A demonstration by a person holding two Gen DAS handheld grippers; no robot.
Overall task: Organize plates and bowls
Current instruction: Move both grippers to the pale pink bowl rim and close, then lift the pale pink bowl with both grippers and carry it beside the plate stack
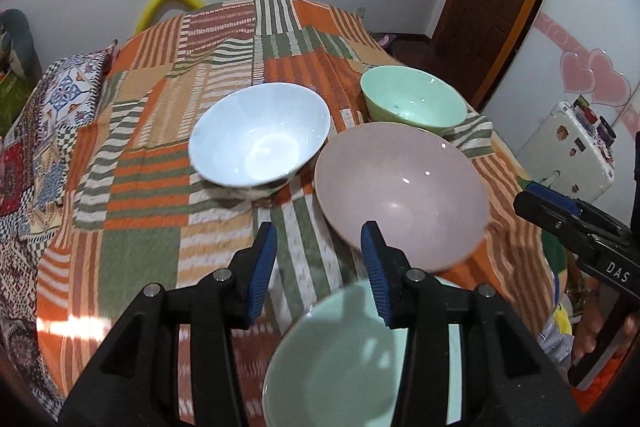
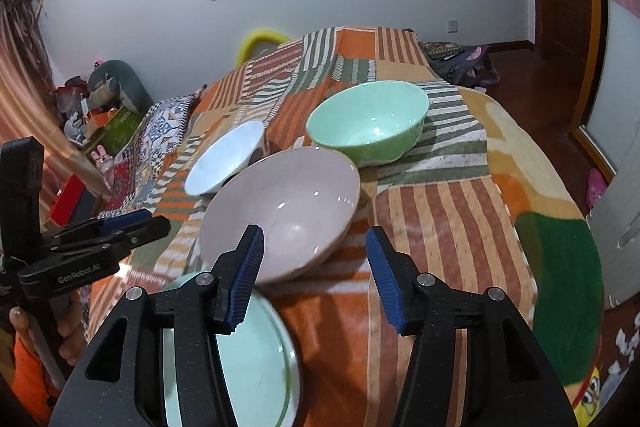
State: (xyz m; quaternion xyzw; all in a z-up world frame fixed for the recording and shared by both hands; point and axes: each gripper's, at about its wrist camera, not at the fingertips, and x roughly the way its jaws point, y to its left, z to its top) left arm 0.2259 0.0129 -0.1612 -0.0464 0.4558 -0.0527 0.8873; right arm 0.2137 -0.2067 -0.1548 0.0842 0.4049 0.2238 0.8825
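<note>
Pink bowl (image 2: 280, 215) just beyond open right hand-held gripper (image 2: 316, 267), untouched.

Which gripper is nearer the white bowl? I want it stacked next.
Left. The left gripper sits just below the white bowl; the right gripper is farther, beyond the pink bowl.

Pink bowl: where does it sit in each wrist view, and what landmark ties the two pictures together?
Left wrist view: the pink bowl is right of centre, just beyond the right blue pad.
Right wrist view: the pink bowl is at centre, just beyond the left blue pad.
Shared landmark: the green bowl behind it on the striped blanket.
</note>
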